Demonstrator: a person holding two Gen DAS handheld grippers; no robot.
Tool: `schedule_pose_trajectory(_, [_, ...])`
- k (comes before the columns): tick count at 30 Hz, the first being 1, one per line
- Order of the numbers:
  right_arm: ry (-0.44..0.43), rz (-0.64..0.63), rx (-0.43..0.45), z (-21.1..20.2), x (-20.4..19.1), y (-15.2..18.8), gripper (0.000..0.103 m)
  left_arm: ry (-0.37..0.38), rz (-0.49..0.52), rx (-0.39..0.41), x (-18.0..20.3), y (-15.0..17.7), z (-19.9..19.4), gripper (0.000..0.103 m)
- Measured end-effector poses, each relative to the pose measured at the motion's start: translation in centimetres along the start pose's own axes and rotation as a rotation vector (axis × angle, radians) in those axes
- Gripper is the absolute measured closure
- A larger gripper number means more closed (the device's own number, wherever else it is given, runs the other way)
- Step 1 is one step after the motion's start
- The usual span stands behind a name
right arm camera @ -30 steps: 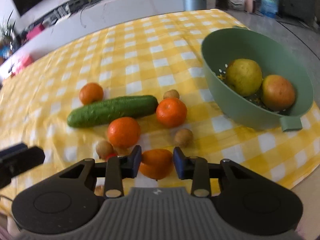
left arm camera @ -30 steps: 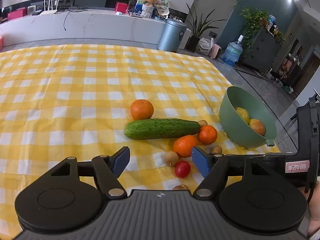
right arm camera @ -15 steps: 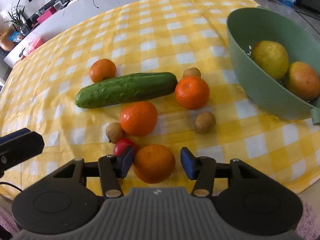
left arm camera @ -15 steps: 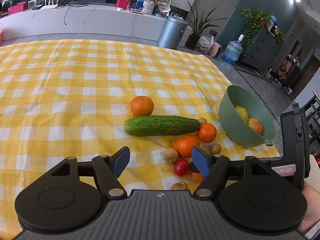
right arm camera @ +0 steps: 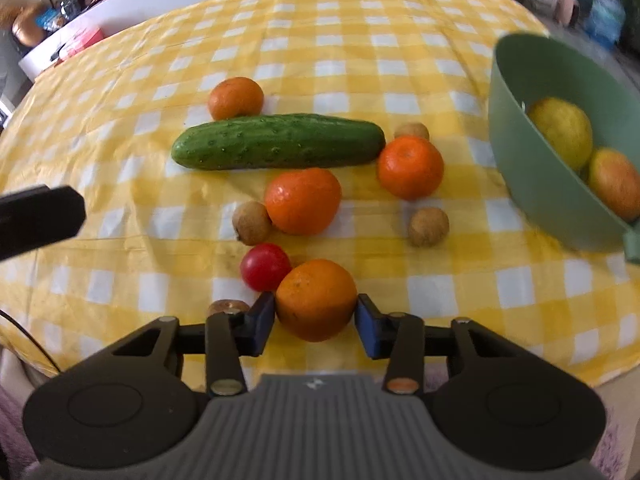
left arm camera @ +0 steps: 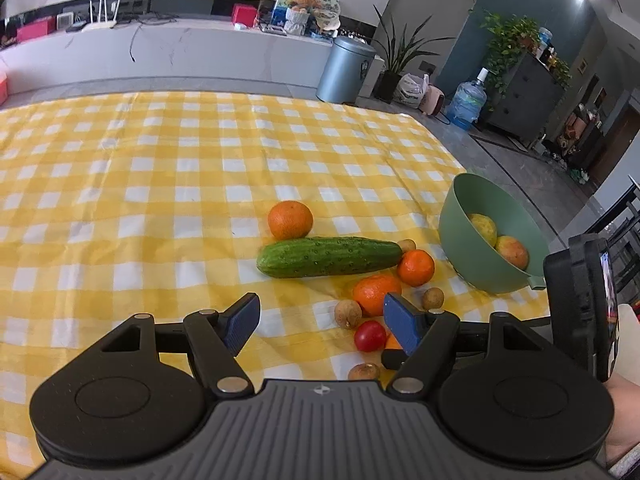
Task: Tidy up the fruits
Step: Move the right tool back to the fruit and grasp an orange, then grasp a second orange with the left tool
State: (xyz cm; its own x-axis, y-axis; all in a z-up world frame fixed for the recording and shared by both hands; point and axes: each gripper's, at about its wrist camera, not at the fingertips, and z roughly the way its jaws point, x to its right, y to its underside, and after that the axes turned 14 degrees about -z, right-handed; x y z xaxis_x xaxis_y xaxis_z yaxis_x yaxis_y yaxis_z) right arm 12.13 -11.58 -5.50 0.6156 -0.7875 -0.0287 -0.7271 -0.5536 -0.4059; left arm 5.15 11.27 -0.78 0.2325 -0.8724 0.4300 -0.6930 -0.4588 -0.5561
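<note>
R gripper [right arm camera: 315,322] has dropped onto the orange [right arm camera: 316,300] at the table's near edge; jaws, wider half a sec ago, have just been closing, pads now at both its sides, seemingly touching. Grab looks nearly set, then to green bowl [right arm camera: 532,168] at right edge. L gripper [left arm camera: 320,316] hangs wide open, empty.

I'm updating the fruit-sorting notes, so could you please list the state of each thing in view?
Right gripper: jaws just closing, pads against the nearest orange.
Left gripper: open, empty.
Green bowl: tilted, holding two fruits.
Cucumber: lying flat on the cloth.
Three other oranges: loose on the cloth.
Cherry tomato: on the cloth, touching the gripped orange.
</note>
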Motion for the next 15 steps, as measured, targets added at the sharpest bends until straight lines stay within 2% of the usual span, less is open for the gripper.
schedule_pose_trajectory(5, [-0.002,0.035,0.043,-0.9,0.7,0.3,0.062,0.003,0.035,0.026,0.2,0.0,-0.7,0.02])
schedule_pose_trajectory(9, [0.013,0.093,0.126,-2.2,1.5,0.3,0.062,0.09,0.123,0.043,0.8,0.5,-1.1,0.02])
schedule_pose_trajectory(12, [0.055,0.156,0.145,-2.6,2.9,0.5,0.062,0.147,0.165,0.105,1.7,1.2,-0.9,0.02])
schedule_pose_trajectory(15, [0.107,0.177,0.146,-3.1,4.2,0.9,0.062,0.213,0.308,0.157,3.1,2.5,0.0,0.02])
